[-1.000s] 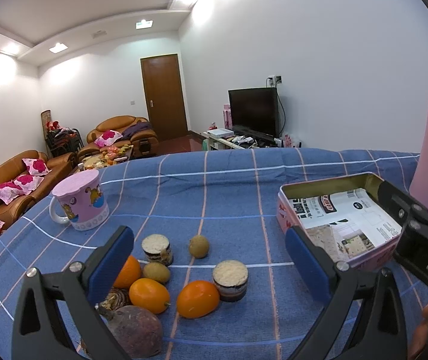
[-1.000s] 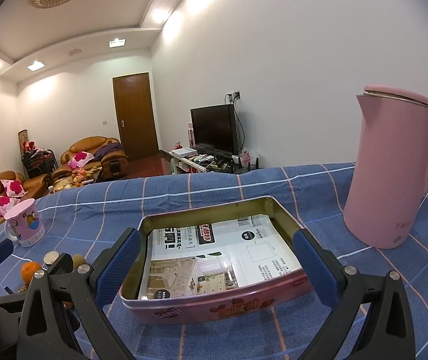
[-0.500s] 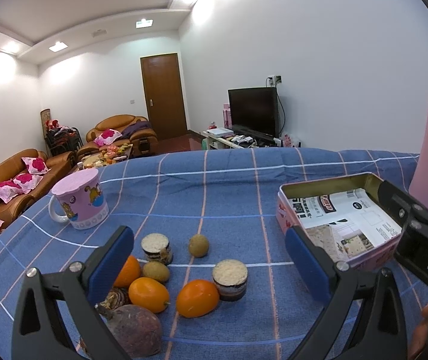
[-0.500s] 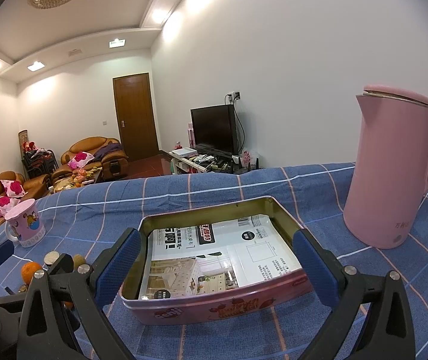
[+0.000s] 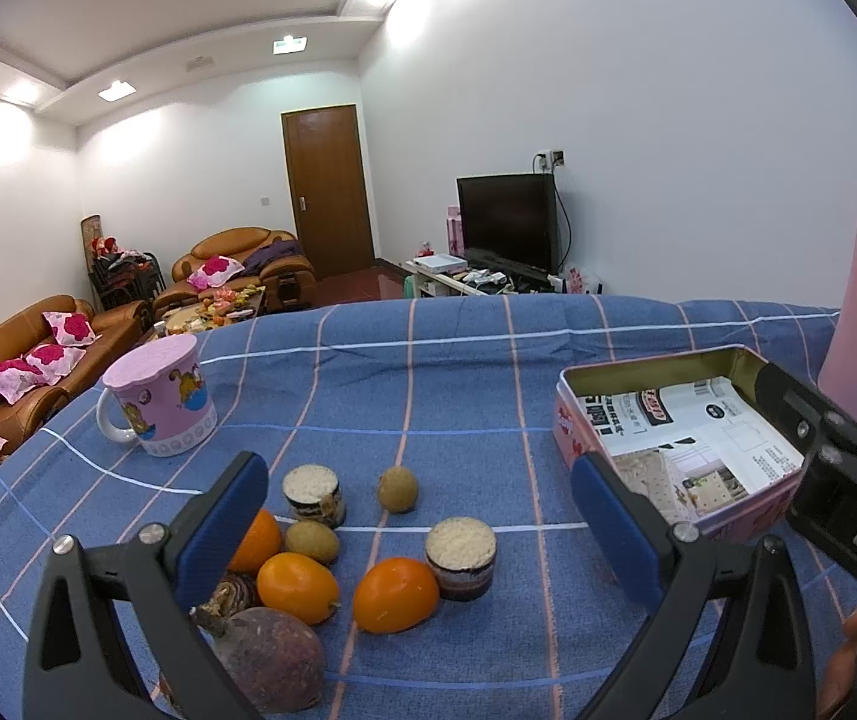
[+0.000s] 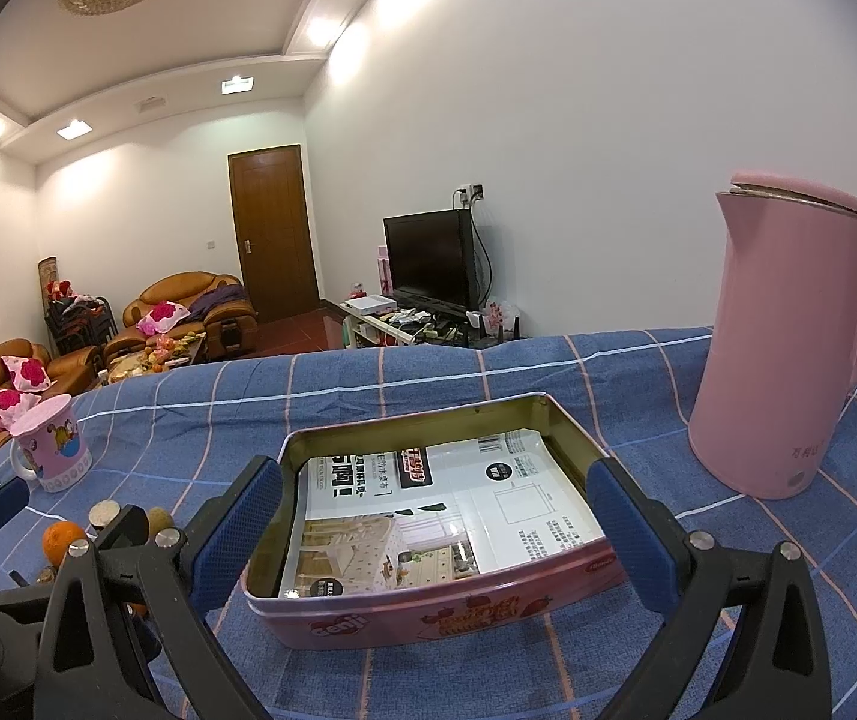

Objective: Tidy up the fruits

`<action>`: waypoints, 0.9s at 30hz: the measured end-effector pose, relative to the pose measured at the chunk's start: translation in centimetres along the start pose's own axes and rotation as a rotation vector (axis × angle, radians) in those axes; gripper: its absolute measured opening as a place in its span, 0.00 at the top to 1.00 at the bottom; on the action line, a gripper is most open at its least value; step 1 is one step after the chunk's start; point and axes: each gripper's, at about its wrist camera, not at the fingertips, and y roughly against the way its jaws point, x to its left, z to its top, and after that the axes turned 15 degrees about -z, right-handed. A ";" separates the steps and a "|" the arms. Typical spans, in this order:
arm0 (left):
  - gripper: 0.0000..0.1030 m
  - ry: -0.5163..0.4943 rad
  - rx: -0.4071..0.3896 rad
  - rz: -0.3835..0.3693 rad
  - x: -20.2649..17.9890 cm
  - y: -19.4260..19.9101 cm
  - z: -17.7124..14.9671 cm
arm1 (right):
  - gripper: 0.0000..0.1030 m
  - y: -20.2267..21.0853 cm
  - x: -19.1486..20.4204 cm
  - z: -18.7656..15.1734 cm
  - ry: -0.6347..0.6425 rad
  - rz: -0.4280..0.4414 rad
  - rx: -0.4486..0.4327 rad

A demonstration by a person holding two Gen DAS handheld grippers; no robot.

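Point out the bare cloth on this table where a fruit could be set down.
Bare cloth lies between the fruit cluster and the pink tin, behind the fruits up to the pink mug, and between tin and pink kettle. The tin's paper-lined floor holds no fruit. It is crowded in front of the left gripper.

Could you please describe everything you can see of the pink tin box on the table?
The pink tin box is a shallow rectangular metal tin with rounded corners, printed pink outside and dull gold inside. It has no lid on, sits flat on the blue checked tablecloth, and holds only printed paper lining its bottom. No fruit lies in it; neither tool touches it.
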 end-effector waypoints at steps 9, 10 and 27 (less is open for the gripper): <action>0.00 0.009 -0.006 0.002 0.4 0.7 -0.4 | 0.01 0.3 0.1 0.1 0.001 0.023 0.008; 0.00 0.009 -0.007 0.004 0.4 0.9 -0.5 | 0.01 0.3 0.1 0.1 0.001 0.026 0.009; 0.00 0.036 0.023 0.059 2.5 3.3 -1.9 | 0.01 1.0 1.3 -0.4 0.041 0.090 0.021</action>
